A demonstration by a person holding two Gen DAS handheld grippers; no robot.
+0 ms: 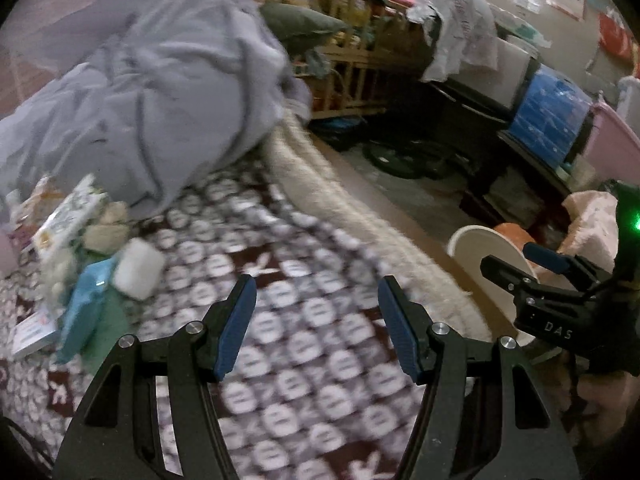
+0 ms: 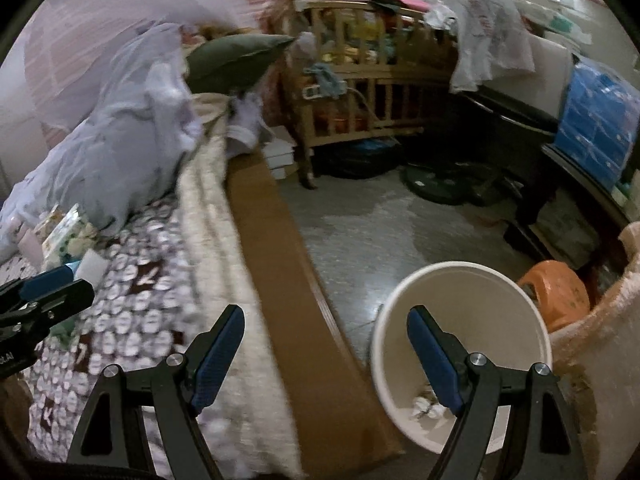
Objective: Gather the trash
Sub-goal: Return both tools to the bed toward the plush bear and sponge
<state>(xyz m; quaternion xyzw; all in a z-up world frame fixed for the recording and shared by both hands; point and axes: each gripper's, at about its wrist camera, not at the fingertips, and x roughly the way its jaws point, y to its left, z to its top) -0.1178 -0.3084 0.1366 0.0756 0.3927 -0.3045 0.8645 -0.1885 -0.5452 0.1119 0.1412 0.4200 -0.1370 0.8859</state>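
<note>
White bin (image 2: 464,360) beside bed, 2 grippers over the bed edge.

Bin stands on the floor (image 2: 360,220) and holds a few crumpled scraps (image 2: 426,406). Trash pile (image 1: 100,248) lies on the patterned blanket (image 1: 304,320) beneath a grey duvet (image 1: 160,92). Left gripper (image 1: 316,328) and right gripper (image 2: 326,354) both gape, empty. Floor beyond the bin lies open.

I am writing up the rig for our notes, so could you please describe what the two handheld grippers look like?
Both match: the left gripper and right gripper have black angular linkage arms with cut-out slots and silver round pivot bolts, each ending in two flat fingers faced with ribbed blue pads. Seen from the left camera, the right gripper's body carries white lettering and a green light glows behind it. No sleeves or cables show clearly.
</note>
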